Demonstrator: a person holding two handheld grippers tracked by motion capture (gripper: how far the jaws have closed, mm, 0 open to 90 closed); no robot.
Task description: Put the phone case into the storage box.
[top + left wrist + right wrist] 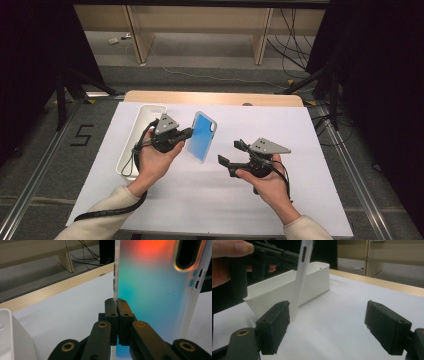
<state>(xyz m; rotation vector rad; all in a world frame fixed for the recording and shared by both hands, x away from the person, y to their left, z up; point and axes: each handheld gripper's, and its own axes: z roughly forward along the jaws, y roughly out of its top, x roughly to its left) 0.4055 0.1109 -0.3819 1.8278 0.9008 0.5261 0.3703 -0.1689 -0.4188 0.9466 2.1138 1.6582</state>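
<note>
Blue case point(201, 136) is pinched by closed left fingers point(117, 305), lifted; right fingers point(279, 315) wide open, empty; placing remains.

1 phone case point(202, 136), 1 tray point(142, 120), 2 grippers

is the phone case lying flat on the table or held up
Held up: the left hand-held gripper pinches the phone case by its edge, tilted above the table.

My black left gripper point(117, 305) pinches a phone case point(201, 136), blue overhead (teal fading to orange up close, perhaps reflection); the tray point(141, 122) is white.
</note>
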